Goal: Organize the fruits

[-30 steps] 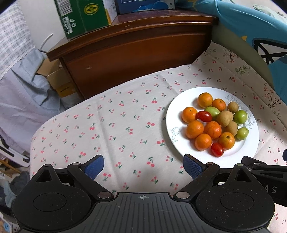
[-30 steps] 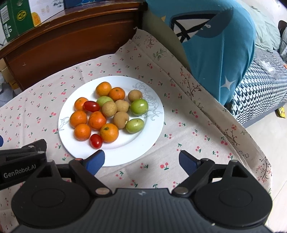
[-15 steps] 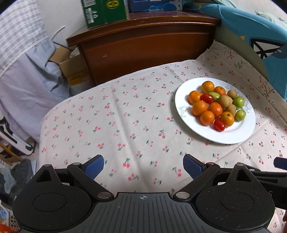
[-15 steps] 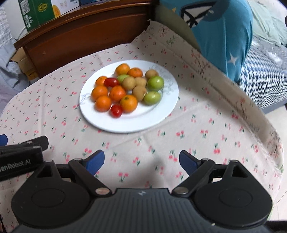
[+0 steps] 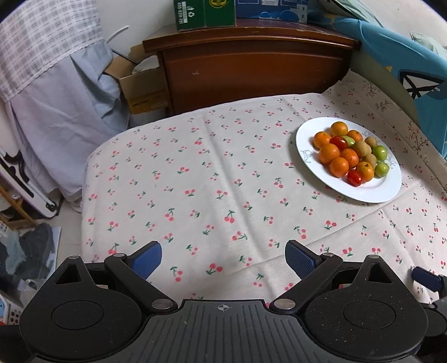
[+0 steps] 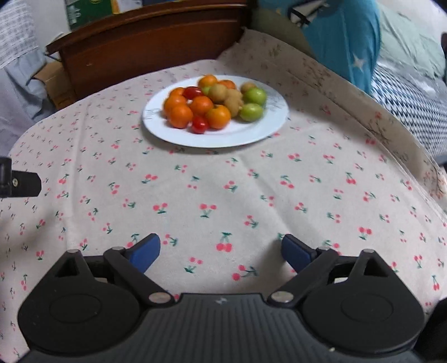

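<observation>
I am holding my left gripper (image 5: 223, 261) tilted down over the cloth (image 5: 223, 181), blue pads wide apart, gripping nothing. My right gripper (image 6: 220, 250), beside it, has just been spreading wider, nothing between its pads.

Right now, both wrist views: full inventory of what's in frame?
plate: 1, white, on the cloth, far right in the left view
oranges: 6, orange, piled on the plate
cherry tomatoes: 2, red, among the oranges
green fruits: 3, one half hidden
brown fruits: about 4, plate centre
tablecloth: 1, pale, cherry print
wooden cabinet: 1, brown, behind the table
green carton: 1, on the cabinet
left gripper: blue fingers open, empty
right gripper: blue fingers have just opened wider, empty
</observation>
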A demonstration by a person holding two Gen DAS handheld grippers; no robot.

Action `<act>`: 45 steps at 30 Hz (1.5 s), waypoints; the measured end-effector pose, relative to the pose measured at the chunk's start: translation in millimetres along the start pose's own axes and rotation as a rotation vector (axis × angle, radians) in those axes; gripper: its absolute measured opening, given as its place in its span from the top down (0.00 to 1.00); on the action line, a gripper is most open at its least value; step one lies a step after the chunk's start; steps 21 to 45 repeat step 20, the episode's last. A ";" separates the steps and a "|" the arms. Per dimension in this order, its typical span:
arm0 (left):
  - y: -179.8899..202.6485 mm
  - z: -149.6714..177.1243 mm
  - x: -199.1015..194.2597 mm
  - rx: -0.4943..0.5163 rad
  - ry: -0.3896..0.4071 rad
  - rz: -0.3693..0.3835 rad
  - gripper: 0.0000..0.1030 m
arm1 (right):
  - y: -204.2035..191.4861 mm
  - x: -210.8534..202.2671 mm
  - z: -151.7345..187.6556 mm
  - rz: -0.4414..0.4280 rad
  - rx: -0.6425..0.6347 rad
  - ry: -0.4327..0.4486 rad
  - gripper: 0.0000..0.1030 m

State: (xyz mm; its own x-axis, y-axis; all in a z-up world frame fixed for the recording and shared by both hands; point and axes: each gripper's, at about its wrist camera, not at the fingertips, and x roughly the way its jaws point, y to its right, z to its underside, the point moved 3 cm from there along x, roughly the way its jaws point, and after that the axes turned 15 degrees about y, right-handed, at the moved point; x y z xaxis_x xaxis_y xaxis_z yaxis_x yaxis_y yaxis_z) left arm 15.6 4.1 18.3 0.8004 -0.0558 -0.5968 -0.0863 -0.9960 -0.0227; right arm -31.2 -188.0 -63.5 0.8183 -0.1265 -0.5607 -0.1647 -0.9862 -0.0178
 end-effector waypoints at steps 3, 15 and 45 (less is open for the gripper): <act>-4.2 2.0 1.1 -0.008 -0.002 -0.003 0.06 | -4.6 5.0 1.7 0.001 0.003 0.046 0.02; -13.8 5.9 4.0 -0.032 -0.011 0.001 0.06 | -25.8 25.8 0.8 -0.008 -0.045 0.178 0.01; -14.5 6.6 5.1 -0.036 -0.010 0.002 0.06 | -33.4 36.3 -4.7 -0.017 -0.068 0.190 0.01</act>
